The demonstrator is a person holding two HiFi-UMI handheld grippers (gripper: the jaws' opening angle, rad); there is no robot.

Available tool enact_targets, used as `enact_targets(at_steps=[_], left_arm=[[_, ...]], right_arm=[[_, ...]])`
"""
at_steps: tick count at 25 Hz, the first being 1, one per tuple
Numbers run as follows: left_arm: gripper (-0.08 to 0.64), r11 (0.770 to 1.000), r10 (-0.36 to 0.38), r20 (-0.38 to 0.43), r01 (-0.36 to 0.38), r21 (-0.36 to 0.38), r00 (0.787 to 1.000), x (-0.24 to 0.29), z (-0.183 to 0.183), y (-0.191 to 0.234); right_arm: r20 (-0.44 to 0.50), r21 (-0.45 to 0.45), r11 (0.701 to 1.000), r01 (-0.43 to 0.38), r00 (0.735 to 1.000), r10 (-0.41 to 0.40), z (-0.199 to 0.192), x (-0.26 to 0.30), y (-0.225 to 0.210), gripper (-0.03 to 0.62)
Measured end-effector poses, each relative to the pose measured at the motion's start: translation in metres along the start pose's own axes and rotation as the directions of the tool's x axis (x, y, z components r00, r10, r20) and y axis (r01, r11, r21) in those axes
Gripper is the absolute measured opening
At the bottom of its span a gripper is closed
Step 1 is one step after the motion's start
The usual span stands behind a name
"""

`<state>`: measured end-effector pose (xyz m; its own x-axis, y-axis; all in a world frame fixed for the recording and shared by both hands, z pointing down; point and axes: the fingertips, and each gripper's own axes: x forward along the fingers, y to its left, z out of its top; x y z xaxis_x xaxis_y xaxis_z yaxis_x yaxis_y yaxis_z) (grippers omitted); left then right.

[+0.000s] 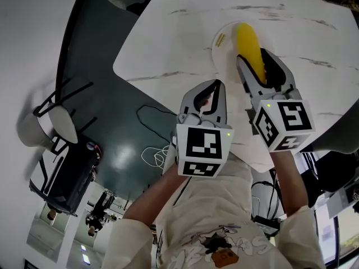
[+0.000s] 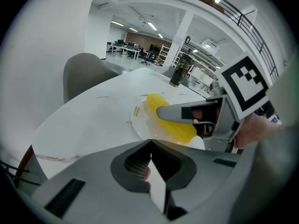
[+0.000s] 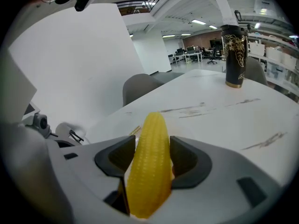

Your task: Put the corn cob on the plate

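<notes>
The yellow corn cob lies lengthwise between the jaws of my right gripper, which is shut on it. The cob is over the white plate on the white marble table; whether it touches the plate I cannot tell. In the right gripper view the corn cob fills the gap of the right gripper. From the left gripper view, the corn cob sits over the plate. My left gripper is shut and empty, just left of the plate, near the table's edge.
A black tumbler with gold pattern stands far back on the table, seen too in the left gripper view. A grey chair stands at the table's far side. Below the table edge are dark floor, cables and another chair.
</notes>
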<state>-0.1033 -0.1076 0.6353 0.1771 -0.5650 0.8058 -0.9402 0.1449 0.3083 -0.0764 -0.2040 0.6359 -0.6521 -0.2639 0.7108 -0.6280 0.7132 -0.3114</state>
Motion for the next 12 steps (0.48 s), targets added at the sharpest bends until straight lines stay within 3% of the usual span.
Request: enact_targets(at_steps=[7, 12], left_arm=[[0.009, 1.000, -0.005, -0.003, 0.005, -0.012, 1.000, 0.0011, -0.0082, -0.0027], [0.009, 1.000, -0.009, 0.001, 0.009, -0.001, 1.000, -0.0011, -0.0088, -0.0051]], right_arm=[[0.070, -0.062, 0.997, 0.039, 0.997, -0.034, 0.0048, -0.0059, 0.0002, 0.229], [0.058, -0.044, 0.999, 0.021, 0.998, -0.018, 0.0067, -0.0057, 0.0027, 0.229]])
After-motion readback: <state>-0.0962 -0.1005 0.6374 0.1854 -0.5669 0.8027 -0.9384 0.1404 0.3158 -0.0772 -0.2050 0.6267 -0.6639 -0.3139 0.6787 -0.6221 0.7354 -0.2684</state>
